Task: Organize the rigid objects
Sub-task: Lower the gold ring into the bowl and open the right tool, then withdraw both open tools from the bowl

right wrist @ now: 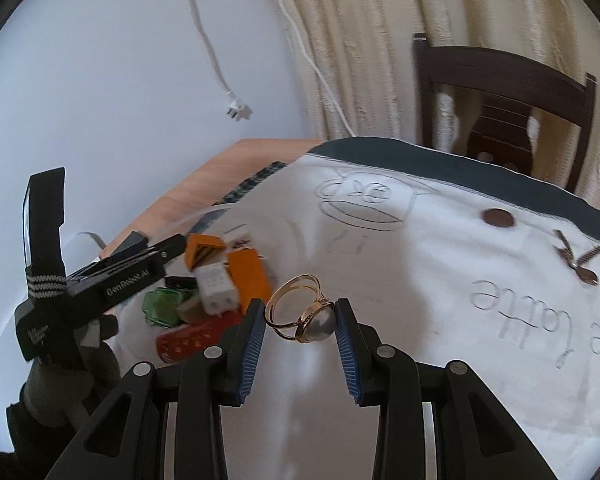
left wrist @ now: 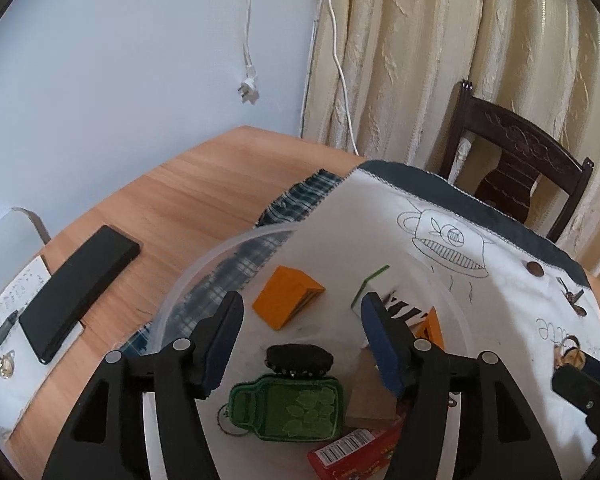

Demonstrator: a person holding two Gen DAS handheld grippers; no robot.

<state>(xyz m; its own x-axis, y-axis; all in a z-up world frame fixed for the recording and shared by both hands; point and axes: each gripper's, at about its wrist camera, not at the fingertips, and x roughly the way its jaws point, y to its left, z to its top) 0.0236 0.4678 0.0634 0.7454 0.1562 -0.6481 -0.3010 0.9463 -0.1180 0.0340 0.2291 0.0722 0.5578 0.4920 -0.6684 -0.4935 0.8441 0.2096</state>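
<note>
Clear bowl point(left wrist: 204, 264) sits on the cloth point(left wrist: 452, 288) as the collecting bin, blocks and keyring already inside. Left gripper point(left wrist: 302, 316) hangs over it, fingers apart, empty. Right gripper point(right wrist: 300, 322) pinches a gold ring point(right wrist: 304, 310) by its stone, raised off the cloth near the bowl, likely to drop in.

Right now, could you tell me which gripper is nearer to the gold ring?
Right. The right gripper has the gold ring between its fingertips, while the left gripper hangs open over the clear bowl of objects, away from it.
</note>
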